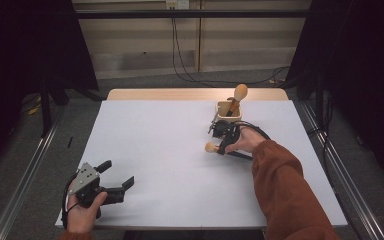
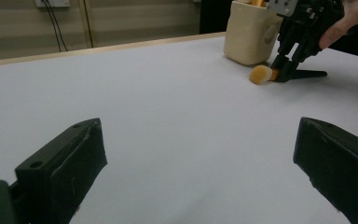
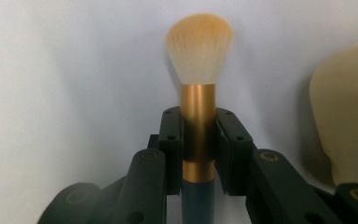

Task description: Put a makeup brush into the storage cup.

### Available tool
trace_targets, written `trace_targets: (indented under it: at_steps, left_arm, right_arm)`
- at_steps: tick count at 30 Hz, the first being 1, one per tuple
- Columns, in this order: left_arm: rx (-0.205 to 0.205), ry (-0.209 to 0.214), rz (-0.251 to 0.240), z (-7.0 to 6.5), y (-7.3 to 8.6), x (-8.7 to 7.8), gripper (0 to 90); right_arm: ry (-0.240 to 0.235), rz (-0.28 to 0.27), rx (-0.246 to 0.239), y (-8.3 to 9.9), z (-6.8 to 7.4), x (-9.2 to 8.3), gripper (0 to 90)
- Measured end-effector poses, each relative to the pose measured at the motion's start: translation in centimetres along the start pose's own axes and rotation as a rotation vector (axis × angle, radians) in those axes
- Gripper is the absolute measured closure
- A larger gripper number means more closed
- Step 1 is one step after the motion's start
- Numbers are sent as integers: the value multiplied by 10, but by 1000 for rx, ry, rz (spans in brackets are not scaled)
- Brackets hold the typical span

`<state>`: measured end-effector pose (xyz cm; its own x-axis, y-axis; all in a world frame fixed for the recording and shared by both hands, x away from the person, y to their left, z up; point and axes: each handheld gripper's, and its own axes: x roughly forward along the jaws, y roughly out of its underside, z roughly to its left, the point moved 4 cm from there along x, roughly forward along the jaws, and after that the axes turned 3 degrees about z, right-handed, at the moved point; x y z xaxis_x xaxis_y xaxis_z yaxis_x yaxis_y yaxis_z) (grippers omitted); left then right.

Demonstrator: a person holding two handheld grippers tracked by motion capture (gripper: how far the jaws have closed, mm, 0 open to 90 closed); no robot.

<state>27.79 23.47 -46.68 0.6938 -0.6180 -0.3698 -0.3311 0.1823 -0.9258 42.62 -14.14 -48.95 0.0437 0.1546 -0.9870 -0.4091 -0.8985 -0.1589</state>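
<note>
Right gripper view: right gripper (image 3: 198,140) pinching gold-ferruled, dark-handled makeup brush (image 3: 199,70) | left gripper (image 2: 196,158) spread, idle | risk: slick ferrule slipping, bristles snagging cream holder cup (image 1: 228,110) rim

Dim, even light; soft shadows, dark edges, slightly blurred close views.

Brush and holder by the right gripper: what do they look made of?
Brush: soft fine bristles, cream with orange tips, probably synthetic; gold ferrule with a smooth satin sheen, likely metal; dark handle below, material unclear. The right gripper is shut on the ferrule. Holder: cream, matte, rounded corners, thick wall; ceramic or moulded plastic, can't tell which.
</note>
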Motion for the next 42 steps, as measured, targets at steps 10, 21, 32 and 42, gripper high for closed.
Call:
trace_targets:
  at_steps: [10,21,32,42]
  left_arm:
    - [-4,-5,-3,0,0,-1,21]
    - [-4,-7,-2,1,0,-1,22]
    - [-5,-12,0,2,1,-1,22]
    - [5,-26,1,2,0,-2,24]
  right_arm:
    - [12,-64,20,1,2,-18,750]
    - [-3,-189,49,8,7,-40,750]
    - [-1,-366,89,21,12,-57,750]
    - [-6,-494,186,32,12,-69,750]
